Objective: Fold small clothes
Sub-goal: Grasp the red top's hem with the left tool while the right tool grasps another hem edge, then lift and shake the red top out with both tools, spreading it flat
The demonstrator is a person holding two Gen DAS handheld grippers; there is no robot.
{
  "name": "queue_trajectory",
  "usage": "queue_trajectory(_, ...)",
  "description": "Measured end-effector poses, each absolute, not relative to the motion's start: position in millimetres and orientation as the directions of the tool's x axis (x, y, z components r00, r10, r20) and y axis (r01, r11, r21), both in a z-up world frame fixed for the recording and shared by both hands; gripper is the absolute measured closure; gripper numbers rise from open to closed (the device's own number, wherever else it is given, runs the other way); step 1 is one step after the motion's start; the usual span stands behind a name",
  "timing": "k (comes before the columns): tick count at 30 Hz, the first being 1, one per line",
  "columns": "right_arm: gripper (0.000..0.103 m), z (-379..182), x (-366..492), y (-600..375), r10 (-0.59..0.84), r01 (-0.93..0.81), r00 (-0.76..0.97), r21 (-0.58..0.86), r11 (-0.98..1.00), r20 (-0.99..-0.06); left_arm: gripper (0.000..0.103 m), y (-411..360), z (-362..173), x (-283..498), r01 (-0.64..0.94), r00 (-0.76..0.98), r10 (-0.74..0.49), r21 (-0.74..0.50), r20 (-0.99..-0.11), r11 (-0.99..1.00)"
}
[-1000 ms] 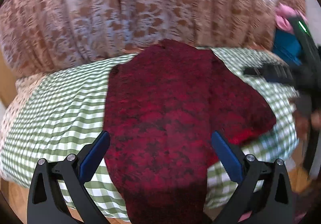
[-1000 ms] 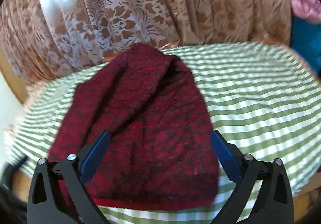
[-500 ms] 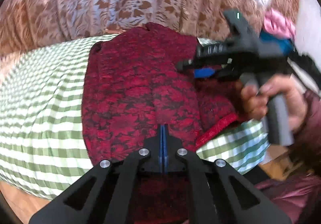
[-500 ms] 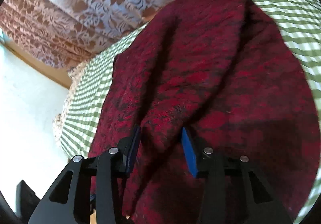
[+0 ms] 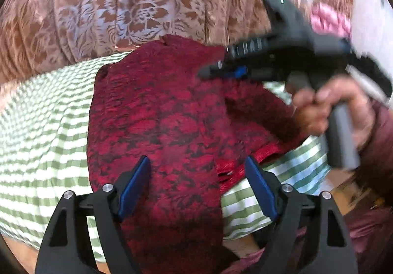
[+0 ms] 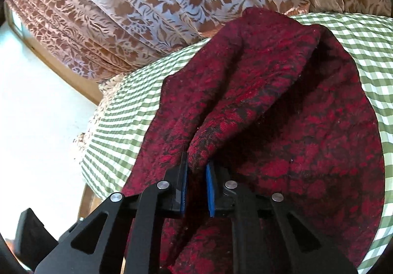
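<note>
A dark red patterned garment (image 5: 159,107) lies across a table with a green checked cloth (image 5: 44,126), its near end hanging over the front edge. My left gripper (image 5: 196,161) hovers over the garment's near part. Its jaws are opening, and the cloth lies below them, not pinched. In the right wrist view my right gripper (image 6: 196,161) is shut on a raised fold of the garment (image 6: 282,102). The left wrist view shows that right gripper (image 5: 211,71) side-on over the garment's right half, held by a person's hand (image 5: 326,107).
A brown floral curtain (image 5: 122,11) hangs right behind the table. Pink clothing (image 5: 329,18) sits at the far right. A white wall (image 6: 36,126) stands left of the table, and the checked cloth (image 6: 118,121) is bare left of the garment.
My left gripper went from wide open to fully shut, then reopened. My right gripper closed on a fold of the garment and swung leftward across it.
</note>
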State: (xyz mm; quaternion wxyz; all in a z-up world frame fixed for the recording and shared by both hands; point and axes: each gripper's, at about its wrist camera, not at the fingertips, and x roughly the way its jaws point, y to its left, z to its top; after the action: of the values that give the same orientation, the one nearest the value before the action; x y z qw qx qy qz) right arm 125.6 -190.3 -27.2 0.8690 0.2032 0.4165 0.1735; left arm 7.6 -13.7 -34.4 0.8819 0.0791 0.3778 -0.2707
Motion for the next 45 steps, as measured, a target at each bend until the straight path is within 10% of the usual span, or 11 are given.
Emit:
queue_trajectory(4, 0.093, -13.7, 119.9, -197.0, 0.432, -0.157, 0.624, 0.437, 0.885, -0.651, 0.085, -8.7, -42.2, 15.0, 0.543, 0.539, -0.408, -0.066, -0.737, 0.837)
queue_trajectory(18, 0.094, 23.2, 132.5, -291.3, 0.025, 0.048, 0.757, 0.094, 0.994, -0.652, 0.103, 127.4, 33.9, 105.6, 0.297, 0.677, -0.428, -0.309, -0.599, 0.903)
queue_trajectory(34, 0.094, -30.8, 186.7, -487.5, -0.299, 0.536, 0.577, 0.076, 0.841, -0.761, 0.103, 265.8, 9.3, 307.3, -0.321, 0.644, 0.159, -0.076, -0.748, 0.944)
queue_trajectory(36, 0.078, -33.4, 193.1, -499.4, -0.294, 0.561, 0.574, 0.104, 0.821, -0.764, 0.100, 273.4, 6.8, 318.4, -0.385, 0.608, 0.231, -0.027, -0.759, 0.923)
queue_trajectory(37, 0.049, -33.3, 193.5, -503.9, -0.301, 0.572, 0.571, 0.108, 0.813, -0.764, 0.094, 276.7, 8.0, 319.7, -0.405, 0.613, 0.241, -0.037, -0.753, 0.914)
queue_trajectory(39, 0.020, -25.5, 187.3, -509.7, -0.323, 0.595, 0.591, 0.129, 0.793, -0.739, 0.048, 277.9, 13.7, 309.3, -0.416, 0.630, 0.250, -0.048, -0.735, 0.908)
queue_trajectory(45, 0.020, 2.2, 139.1, -477.4, -0.289, 0.494, 0.663, 0.114, 0.862, -0.691, 0.046, 246.1, 11.6, 251.9, -0.194, 0.694, 0.003, -0.182, -0.720, 0.964)
